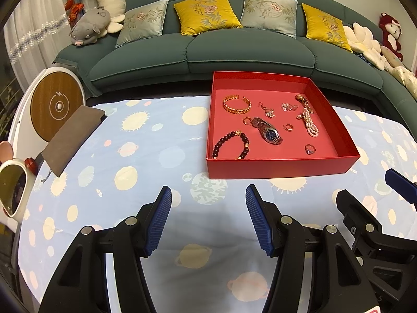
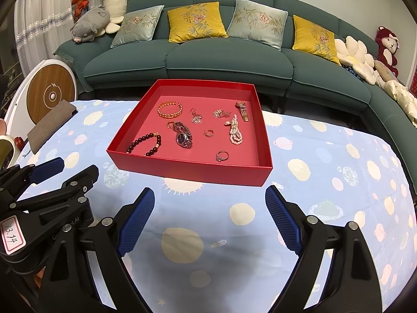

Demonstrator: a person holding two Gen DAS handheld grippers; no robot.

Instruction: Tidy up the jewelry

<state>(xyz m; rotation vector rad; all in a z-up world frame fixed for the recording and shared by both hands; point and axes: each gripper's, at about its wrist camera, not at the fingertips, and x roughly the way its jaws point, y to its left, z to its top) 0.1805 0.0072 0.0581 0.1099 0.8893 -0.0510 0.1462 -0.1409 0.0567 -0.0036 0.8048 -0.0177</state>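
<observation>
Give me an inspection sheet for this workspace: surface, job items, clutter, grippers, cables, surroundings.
Surface: table under a pale blue planet-print cloth.
Job's things: open red box holding a gold bangle, dark bead bracelet, blue-dial watch, small gold watch, pearl strand, two rings and earrings, all lying loose.
Clutter: brown pouch at the table's left end; white-framed mirror beside it.
Grippers: left gripper open, empty; right gripper open, empty; both short of the box.
Cables: nothing seen.
Surroundings: green sofa with cushions and plush toys; round wood-faced appliance.
</observation>
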